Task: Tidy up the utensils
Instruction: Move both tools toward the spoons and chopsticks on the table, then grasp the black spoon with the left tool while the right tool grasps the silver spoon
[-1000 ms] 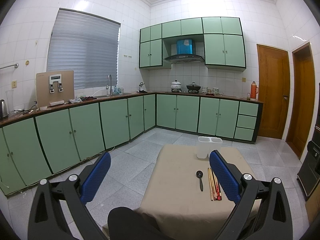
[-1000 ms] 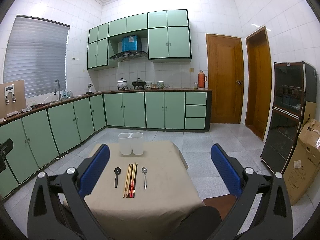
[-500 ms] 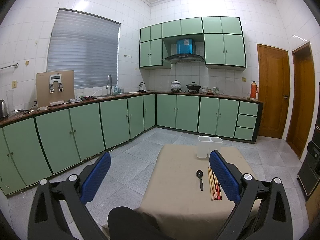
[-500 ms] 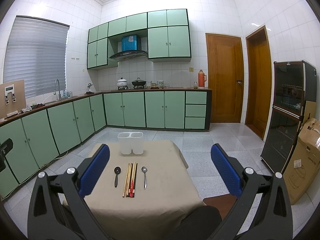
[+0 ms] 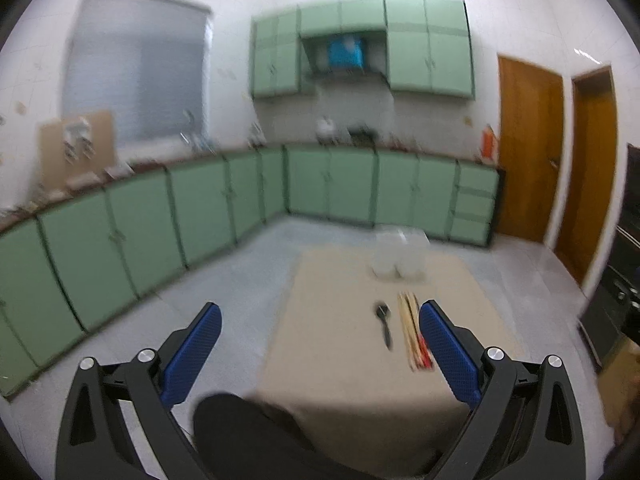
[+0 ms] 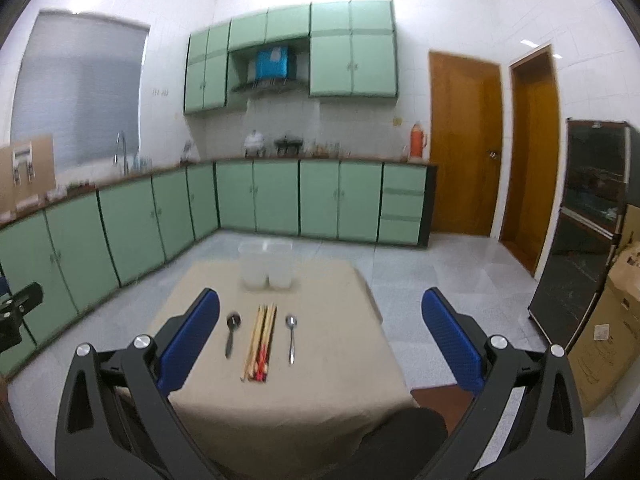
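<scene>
A black spoon, a bundle of chopsticks and a silver spoon lie side by side on a beige-covered table. A white two-compartment holder stands at the table's far edge. My right gripper is open and empty, above the table's near half. My left gripper is open and empty, left of the table; its right finger hides part of the chopsticks. The black spoon and the holder show there, blurred.
Green cabinets line the back and left walls. Two wooden doors are at the right. A dark glass cabinet and a cardboard box stand right of the table. My knee is at the table's near edge.
Both grippers have moved forward and tilted down toward the table; the views are motion-blurred. Both grippers stay open. The utensils have not moved.
</scene>
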Demonstrator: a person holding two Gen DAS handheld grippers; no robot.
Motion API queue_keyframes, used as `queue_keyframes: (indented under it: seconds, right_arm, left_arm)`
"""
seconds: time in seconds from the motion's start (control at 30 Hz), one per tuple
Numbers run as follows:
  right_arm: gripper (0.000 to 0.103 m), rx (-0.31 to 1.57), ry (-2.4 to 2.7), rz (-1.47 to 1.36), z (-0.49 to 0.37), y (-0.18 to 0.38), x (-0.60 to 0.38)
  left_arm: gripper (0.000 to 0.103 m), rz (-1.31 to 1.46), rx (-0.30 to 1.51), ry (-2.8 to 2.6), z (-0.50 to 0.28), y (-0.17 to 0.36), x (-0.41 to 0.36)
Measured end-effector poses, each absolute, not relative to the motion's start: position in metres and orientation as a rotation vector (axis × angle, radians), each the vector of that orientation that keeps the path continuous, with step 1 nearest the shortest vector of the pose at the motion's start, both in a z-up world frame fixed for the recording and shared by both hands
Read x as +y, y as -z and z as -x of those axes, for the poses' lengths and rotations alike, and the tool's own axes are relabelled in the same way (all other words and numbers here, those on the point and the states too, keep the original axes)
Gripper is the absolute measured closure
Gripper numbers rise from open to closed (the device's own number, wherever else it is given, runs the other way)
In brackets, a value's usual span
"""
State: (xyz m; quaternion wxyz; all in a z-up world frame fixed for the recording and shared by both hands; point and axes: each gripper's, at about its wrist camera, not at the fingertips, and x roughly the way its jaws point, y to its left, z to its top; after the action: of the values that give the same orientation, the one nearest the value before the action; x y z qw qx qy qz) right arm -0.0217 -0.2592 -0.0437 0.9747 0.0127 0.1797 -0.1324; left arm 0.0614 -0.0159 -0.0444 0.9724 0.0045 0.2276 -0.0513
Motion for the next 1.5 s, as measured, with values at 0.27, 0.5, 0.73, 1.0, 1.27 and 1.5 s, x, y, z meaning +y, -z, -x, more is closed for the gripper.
queue_keyframes:
  seconds: [0.27,0.5,0.73,1.0,1.27,1.5]
  right_arm:
    - [0.039,0.673,0.157,-0.057,-0.079,0.133,-0.287]
    - [0.062,0.861,0.021,-0.098,-0.161,0.215,-0.289]
    - [0.079,0.932,-0.050,-0.125,-0.212,0.268,-0.296]
    - [0.079,0.955,-0.085,-0.125,-0.244,0.297,-0.300]
    - [0.092,0.914,-0.095,-0.113,-0.253,0.301,-0.311]
    - [0.094,0.891,-0.116,-0.122,-0.255,0.296,-0.316]
  left_arm:
    - [0.006,0.010,0.748,0.236,-0.169,0.138,-0.037]
    - [0.006,0.016,0.896,0.296,-0.245,0.208,-0.073]
    - [0.006,0.065,0.957,0.348,-0.295,0.258,-0.099]
    - [0.023,-0.020,1.018,0.328,-0.326,0.299,-0.130]
    - [0.037,-0.158,0.912,0.274,-0.322,0.306,-0.148]
    - [0.084,-0.161,0.885,0.334,-0.320,0.301,-0.153]
